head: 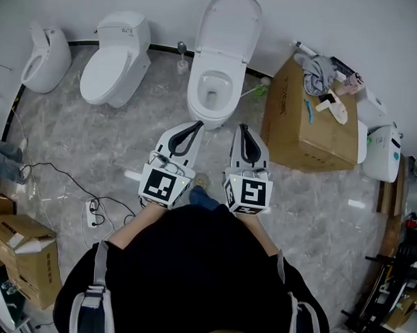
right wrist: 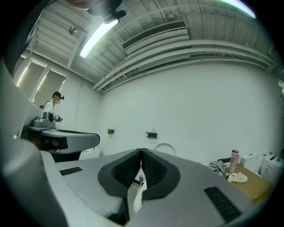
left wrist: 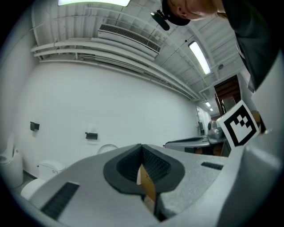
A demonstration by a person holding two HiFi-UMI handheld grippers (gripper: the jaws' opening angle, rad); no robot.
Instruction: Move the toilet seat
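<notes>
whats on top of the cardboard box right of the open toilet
On the cardboard box lie a bunched grey cloth, a cream-white item, a small teal stick and a pink bottle. Anything under the cloth is covered.

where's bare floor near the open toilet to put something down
Bare marble between the closed toilet and the open toilet, and a wider patch on the person's right, in front of the cardboard box. Crowded: the box's cluttered far end, and the left floor with cables and power strip.
</notes>
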